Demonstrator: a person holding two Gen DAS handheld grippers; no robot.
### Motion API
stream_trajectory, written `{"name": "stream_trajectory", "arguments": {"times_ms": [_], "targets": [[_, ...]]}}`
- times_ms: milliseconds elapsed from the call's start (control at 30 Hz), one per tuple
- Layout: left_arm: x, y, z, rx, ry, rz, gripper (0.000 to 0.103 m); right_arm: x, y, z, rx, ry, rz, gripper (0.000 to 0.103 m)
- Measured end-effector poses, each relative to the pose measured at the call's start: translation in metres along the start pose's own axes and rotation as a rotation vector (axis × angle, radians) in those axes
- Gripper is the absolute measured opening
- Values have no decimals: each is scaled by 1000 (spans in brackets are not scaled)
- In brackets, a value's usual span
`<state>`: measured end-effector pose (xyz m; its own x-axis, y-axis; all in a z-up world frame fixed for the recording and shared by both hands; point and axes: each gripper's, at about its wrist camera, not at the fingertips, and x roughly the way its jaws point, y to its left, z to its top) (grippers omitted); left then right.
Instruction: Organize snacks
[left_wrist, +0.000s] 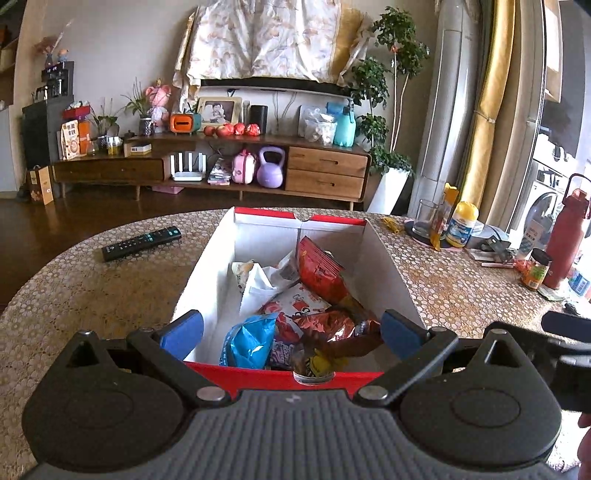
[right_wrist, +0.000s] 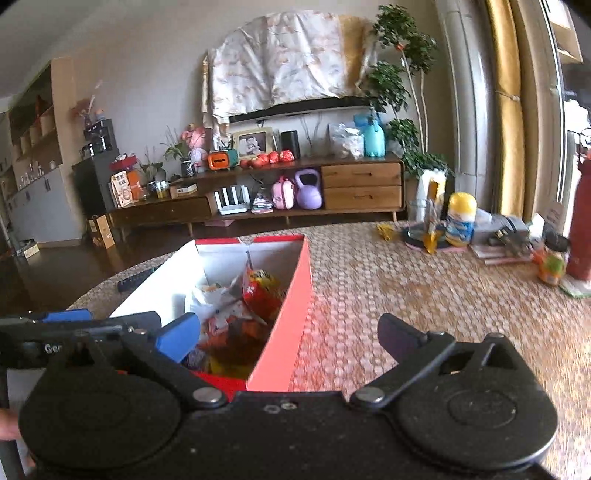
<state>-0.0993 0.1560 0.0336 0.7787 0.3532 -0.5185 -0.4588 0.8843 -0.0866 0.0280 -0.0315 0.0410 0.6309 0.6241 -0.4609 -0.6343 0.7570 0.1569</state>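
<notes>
A red cardboard box with white inner walls sits on the patterned table and holds several snack packets. Among them are a red chip bag, a blue packet and a white packet. My left gripper hovers over the box's near end, open, its blue pads spread wide with nothing between them. In the right wrist view the same box lies at the left. My right gripper is open above the box's right wall and the bare table, holding nothing.
A black remote lies left of the box. At the table's far right stand a glass, a yellow-capped tub, a small jar and a red bottle. The left gripper's body shows at the right view's left edge.
</notes>
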Motion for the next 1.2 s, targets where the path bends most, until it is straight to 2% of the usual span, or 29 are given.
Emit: {"name": "stream_trajectory", "arguments": {"times_ms": [333, 1200], "targets": [[-3, -3, -2, 10, 1, 5, 103, -9, -4, -13, 24, 6, -6, 103], [-6, -1, -3, 16, 1, 7, 103, -13, -4, -20, 26, 13, -2, 103]]}}
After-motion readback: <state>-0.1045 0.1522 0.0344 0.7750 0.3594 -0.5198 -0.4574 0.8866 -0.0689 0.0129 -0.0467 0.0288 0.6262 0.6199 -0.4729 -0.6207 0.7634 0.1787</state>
